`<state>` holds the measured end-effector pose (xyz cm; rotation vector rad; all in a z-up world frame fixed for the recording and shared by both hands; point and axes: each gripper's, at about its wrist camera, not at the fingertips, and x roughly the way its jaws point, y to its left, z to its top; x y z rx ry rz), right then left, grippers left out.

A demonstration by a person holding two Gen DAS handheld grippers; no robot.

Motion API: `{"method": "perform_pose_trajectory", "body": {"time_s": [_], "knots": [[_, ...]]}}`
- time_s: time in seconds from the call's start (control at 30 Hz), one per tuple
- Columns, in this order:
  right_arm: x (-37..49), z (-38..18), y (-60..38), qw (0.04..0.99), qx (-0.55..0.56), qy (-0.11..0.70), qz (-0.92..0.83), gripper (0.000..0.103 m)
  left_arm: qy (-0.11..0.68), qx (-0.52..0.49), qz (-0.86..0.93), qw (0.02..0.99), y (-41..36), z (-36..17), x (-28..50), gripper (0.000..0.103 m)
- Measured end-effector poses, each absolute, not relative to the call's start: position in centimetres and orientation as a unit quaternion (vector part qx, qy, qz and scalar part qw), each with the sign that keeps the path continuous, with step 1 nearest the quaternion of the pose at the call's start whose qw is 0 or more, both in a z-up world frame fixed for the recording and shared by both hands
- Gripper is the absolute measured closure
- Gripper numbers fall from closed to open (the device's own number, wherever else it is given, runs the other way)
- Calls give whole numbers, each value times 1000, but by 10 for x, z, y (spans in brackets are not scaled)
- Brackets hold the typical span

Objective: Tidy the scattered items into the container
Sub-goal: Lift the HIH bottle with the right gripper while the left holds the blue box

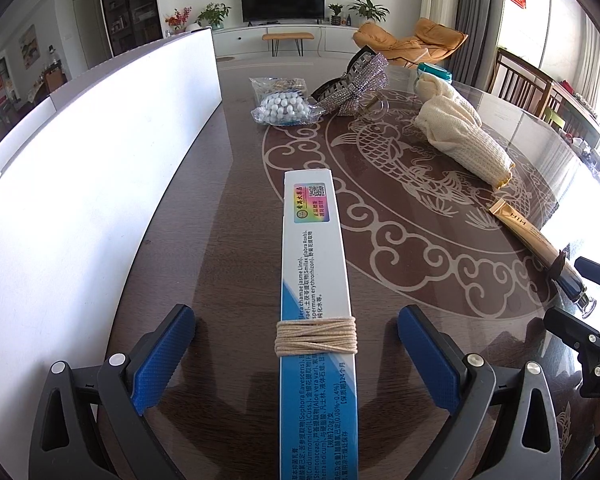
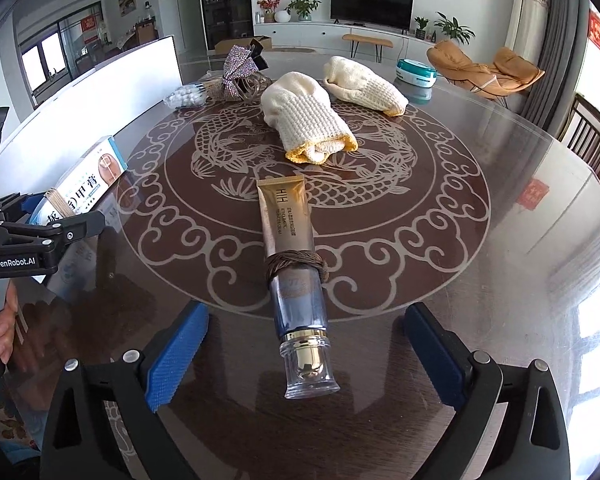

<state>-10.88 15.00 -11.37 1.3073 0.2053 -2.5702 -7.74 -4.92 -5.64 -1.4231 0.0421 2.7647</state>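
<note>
Left tongs [image 1: 296,364] are spread wide, straddling the box [image 1: 314,280] without touching it; nothing is pinched. The box lies near the tabletop's [image 1: 228,208] left edge, just beside the white container [image 1: 100,152], with a cord [image 1: 315,338] wound round it between the pads.

Risks:
- If the tongs are closed on the cord wrap, the narrow box could be twisted or slid on the glossy top.
- The container wall stands close on the left; it could be clipped when the box is lifted across.

Right tongs [image 2: 306,360] are likewise spread, around the tube's [image 2: 290,240] clear cap end; no contact is seen. The tube lies toward the near edge, banded with a brown tie [image 2: 296,266].
- A round cap on glass is likely to roll or squirt out if gripped off-centre.

View differences: the bead bag [image 1: 282,106] is shown clearly only by the left wrist. Two rolled cloths [image 2: 308,120], the box's front face and the hand [image 2: 0,320] are shown only by the right wrist. The container's interior is shown by neither.
</note>
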Motion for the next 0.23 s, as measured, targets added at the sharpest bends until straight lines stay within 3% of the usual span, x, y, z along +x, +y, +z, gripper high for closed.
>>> {"method": "perform_pose_trajectory", "body": {"time_s": [0.23], "knots": [[-109, -114, 150, 125, 449, 70, -882, 3, 13, -458, 889, 16, -49, -57, -79, 0]]}}
